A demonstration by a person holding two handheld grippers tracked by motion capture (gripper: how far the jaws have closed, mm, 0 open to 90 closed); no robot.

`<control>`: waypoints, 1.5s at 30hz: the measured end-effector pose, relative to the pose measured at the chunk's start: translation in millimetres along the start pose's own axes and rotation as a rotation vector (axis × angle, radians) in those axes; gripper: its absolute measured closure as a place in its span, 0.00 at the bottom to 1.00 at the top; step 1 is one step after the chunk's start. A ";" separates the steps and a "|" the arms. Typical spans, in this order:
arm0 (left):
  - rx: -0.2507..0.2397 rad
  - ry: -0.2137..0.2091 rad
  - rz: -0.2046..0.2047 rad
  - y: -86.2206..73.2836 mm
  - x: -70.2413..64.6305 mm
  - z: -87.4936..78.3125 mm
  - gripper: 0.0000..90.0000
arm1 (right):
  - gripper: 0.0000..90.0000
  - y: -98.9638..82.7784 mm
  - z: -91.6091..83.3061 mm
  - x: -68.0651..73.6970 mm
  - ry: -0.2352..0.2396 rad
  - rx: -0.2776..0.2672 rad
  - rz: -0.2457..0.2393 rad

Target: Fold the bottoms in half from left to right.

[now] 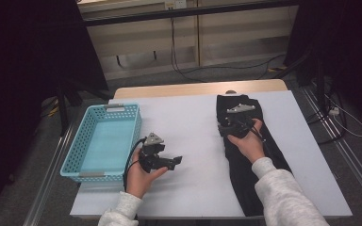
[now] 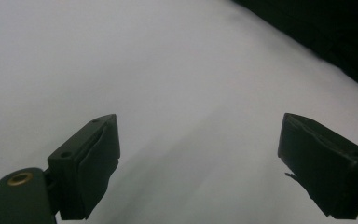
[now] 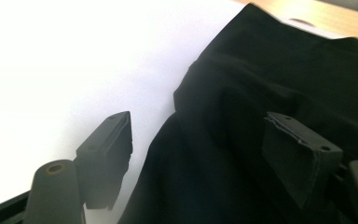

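A turquoise basket (image 1: 104, 141) with perforated walls sits at the left edge of the white worktop (image 1: 188, 127); nothing can be seen inside it. Just right of the basket, the left gripper (image 1: 175, 160) is held low over bare worktop, its jaws apart with nothing between them. The middle of the worktop is open white surface, giving free room to move between basket and cloth.

Farther right, a long black garment (image 1: 250, 155) lies stretched from the far edge of the worktop toward the near one, its near end close to the front edge. The right gripper (image 1: 226, 128) hovers over the garment's left border near its far end, jaws apart, one over white worktop and one over the fabric, not pressing on anything.

Likely risks: the jaws may catch only a thin top layer, so the cloth slips free when lifted, or they may scrape the worktop. Dragging the garment could pull its near end off the front edge. The basket is well apart from it, so a carry across is long.
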State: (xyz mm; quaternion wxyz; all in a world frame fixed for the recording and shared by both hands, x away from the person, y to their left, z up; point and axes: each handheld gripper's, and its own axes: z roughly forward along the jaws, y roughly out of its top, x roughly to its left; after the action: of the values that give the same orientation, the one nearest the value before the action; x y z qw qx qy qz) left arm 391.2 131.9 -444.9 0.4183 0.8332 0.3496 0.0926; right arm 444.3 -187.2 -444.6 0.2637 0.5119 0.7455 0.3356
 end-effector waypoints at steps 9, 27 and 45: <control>0.009 -0.001 -0.001 -0.6 0.5 3.2 0.14 | 0.34 -3.1 25.2 2.0 -0.018 0.057 -0.018; -0.006 -0.001 -0.001 0.6 0.8 0.3 0.14 | 0.78 -8.3 26.4 -14.0 -0.032 0.039 0.055; 0.000 0.000 0.004 2.0 -1.2 2.1 0.15 | 0.93 -10.3 24.6 -24.4 0.046 0.019 0.085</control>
State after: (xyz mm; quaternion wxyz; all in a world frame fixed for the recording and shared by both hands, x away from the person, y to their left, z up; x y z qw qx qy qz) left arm 392.3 128.9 -444.5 0.4183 0.8337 0.3482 0.0934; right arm 464.7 -207.1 -466.9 0.2271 0.5378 0.7319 0.3514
